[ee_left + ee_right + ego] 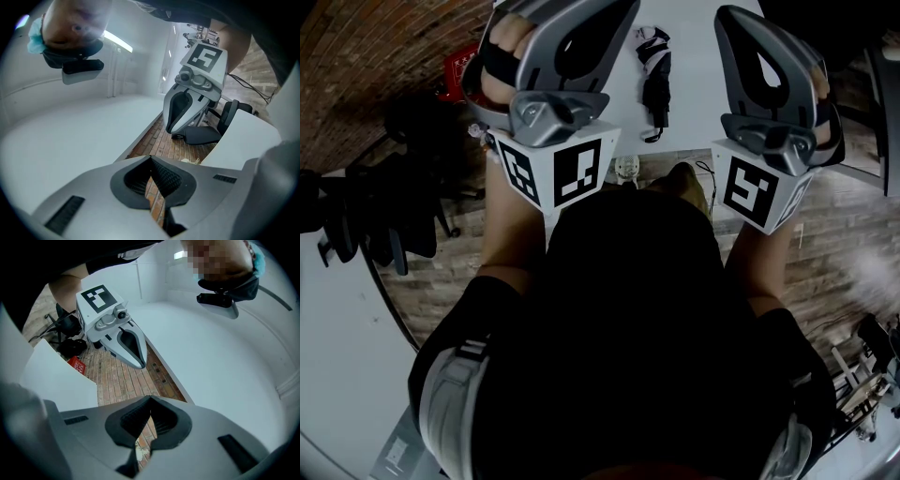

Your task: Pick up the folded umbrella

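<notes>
While the folded umbrella (655, 80) lies untouched on the white bench (698, 84), ahead of the person and between the two raised tools, the task stands at its approach step. The left hand-held gripper (151, 158) is clenched on nothing, its ribbed pads meeting at the tips with only brick floor (164, 143) showing beyond them. The right hand-held gripper (149, 401) is likewise closed and empty. Neither is near the umbrella, which lies lengthwise, pointing away from the person. The next move, as I judge it, calls for picking one gripper, releasing its jaws wide, carrying it forward and down over the umbrella's middle with the jaws set across its length, then closing.
</notes>
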Available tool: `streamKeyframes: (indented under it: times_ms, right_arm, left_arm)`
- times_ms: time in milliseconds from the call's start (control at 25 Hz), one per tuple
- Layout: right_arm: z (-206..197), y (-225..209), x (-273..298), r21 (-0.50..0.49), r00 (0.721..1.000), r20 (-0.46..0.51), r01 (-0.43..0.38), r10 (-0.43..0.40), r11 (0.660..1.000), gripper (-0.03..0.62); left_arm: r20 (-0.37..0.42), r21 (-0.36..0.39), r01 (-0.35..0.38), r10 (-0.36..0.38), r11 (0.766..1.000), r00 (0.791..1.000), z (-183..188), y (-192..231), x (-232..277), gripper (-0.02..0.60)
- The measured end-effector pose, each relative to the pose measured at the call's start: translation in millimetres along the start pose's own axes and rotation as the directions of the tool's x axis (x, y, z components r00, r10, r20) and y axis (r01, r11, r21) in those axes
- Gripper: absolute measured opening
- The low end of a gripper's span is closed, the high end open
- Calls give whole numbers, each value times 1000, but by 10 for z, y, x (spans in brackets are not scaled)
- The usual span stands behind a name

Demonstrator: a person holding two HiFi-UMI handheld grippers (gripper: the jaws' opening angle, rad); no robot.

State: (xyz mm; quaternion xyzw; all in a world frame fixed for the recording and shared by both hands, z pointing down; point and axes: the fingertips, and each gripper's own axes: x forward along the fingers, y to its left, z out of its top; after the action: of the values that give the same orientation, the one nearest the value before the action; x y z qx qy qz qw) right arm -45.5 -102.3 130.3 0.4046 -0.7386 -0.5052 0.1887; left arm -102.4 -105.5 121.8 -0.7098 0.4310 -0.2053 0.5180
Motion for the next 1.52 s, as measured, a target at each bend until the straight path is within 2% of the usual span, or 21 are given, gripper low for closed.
streamKeyframes:
  times_ms: [400,680,1160,1320,1520]
  right_arm:
    - [-4,45,20,13,1000,-13,-6,6,1000,28]
    - [-99,76,-12,24,999,-43,-22,23,999,29]
    - [-372,76,57,115,999,-24,-41,44,992,28]
    - [-426,67,50,165,998,-8,-53,56,985,28]
    - [-526,-9,59,178,998,-8,-53,56,983,28]
  left_arm:
    - [39,-43,-1,2,999,999,-14,-28,20,11]
    - [30,-52,4,-2,999,1000,-34,-90,52,11]
    - [-7,-39,79,-80,996,997,-109,-392,304,11]
    - [-24,-59,114,-116,992,993,-174,-541,386,11]
    - [-41,-73,173,-176,982,983,-288,-716,477,11]
